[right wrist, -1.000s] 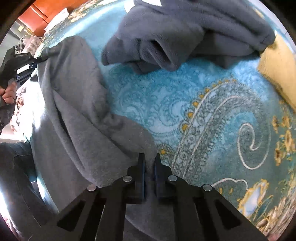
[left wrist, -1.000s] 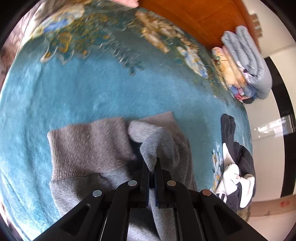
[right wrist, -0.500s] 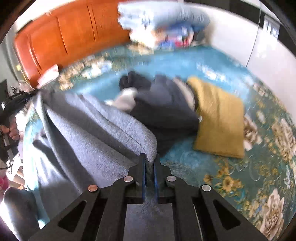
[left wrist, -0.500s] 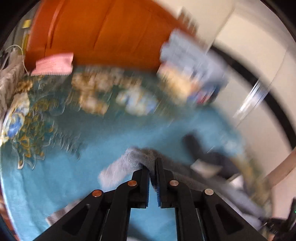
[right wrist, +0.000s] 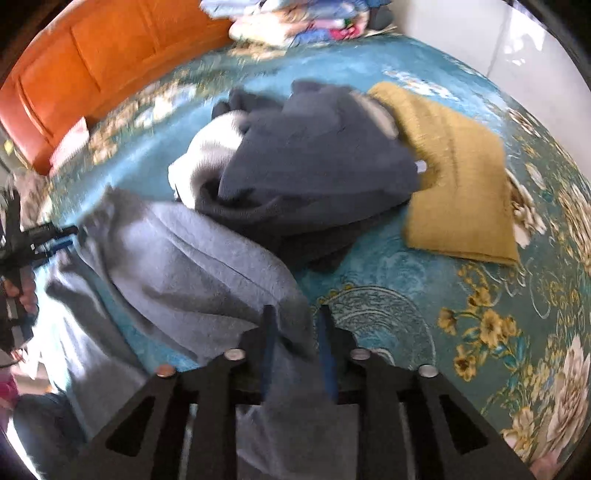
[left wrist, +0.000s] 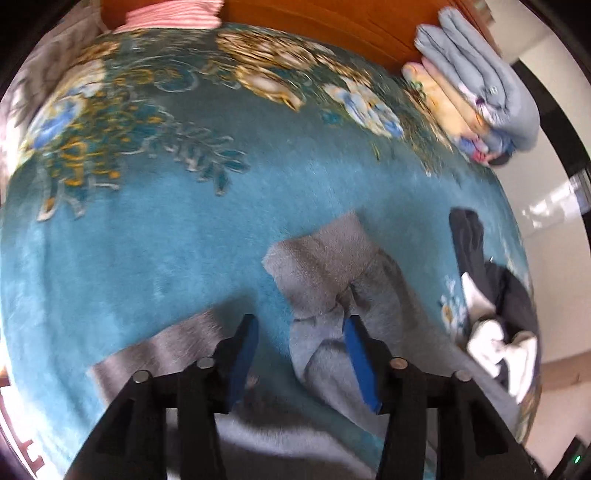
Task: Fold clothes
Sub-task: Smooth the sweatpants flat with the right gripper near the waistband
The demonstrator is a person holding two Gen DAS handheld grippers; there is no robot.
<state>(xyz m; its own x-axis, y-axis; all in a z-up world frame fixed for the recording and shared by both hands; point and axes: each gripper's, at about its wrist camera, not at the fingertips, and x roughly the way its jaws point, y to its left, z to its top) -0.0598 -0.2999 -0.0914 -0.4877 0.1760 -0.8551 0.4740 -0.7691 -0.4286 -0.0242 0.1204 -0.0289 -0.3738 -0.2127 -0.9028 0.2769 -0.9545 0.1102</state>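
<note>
A grey sweatshirt [left wrist: 325, 273] lies rumpled on the teal floral blanket [left wrist: 147, 229]. My left gripper [left wrist: 299, 325] hovers just over it, jaws opening. A fold of the grey cloth lies loose between them, beside the right blue pad [left wrist: 360, 362]. In the right wrist view the same sweatshirt [right wrist: 177, 266] stretches left, and my right gripper [right wrist: 297, 314] stands over its near corner. Its jaws are opening too, with grey cloth still draped between the fingers and not pinched. The left gripper [right wrist: 48, 236] appears at that view's left edge, held by a hand [right wrist: 22, 291].
A dark navy garment with white parts [right wrist: 314, 166] is heaped beside the sweatshirt, and a mustard folded cloth [right wrist: 458, 184] lies to its right. Folded blankets [left wrist: 480, 85] are stacked against the orange wooden headboard [right wrist: 92, 74]. A pink striped cloth [left wrist: 170, 14] lies at the far edge.
Both grippers were shut on the grey sweatshirt and lifting it. Now both have parted their jaws, and the left end of the cloth has dropped onto the blanket.
</note>
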